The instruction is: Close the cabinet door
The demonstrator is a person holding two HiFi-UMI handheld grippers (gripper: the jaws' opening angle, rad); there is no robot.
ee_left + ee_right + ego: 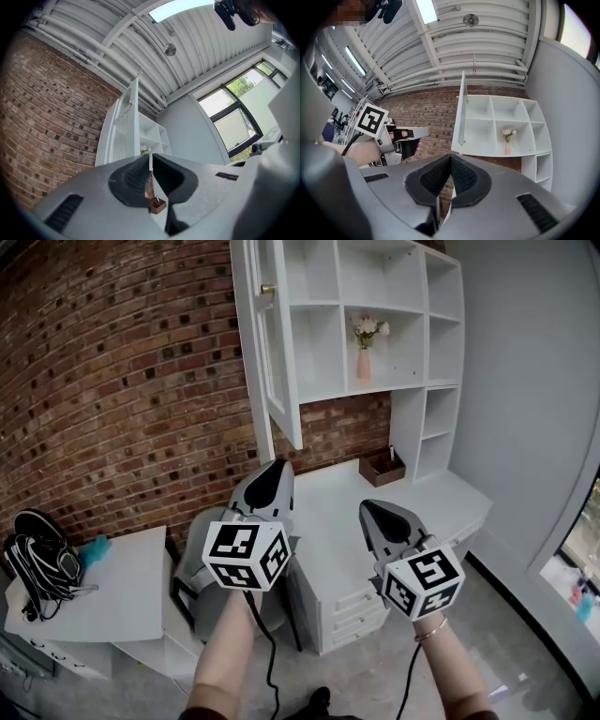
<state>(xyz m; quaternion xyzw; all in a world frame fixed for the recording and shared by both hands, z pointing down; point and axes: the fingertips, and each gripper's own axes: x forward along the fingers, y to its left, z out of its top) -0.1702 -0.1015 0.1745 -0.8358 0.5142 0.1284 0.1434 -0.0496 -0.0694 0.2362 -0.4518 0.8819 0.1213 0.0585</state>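
Observation:
The white cabinet door (267, 338) stands swung wide open from the white shelf unit (375, 315), edge-on toward me; it also shows as the door (127, 124) and the door (461, 115). My left gripper (278, 465) is raised below the door's lower corner, jaws shut and empty. My right gripper (367, 506) sits lower and to the right, over the white counter (337, 512), jaws shut with nothing between them. Neither touches the door.
A pink vase with flowers (365, 348) stands on a shelf. A small brown box (382, 467) sits on the counter. A white desk (94, 601) at left holds a black bag (37, 554). A grey chair (202, 568) stands below the grippers. Brick wall (122, 381) behind.

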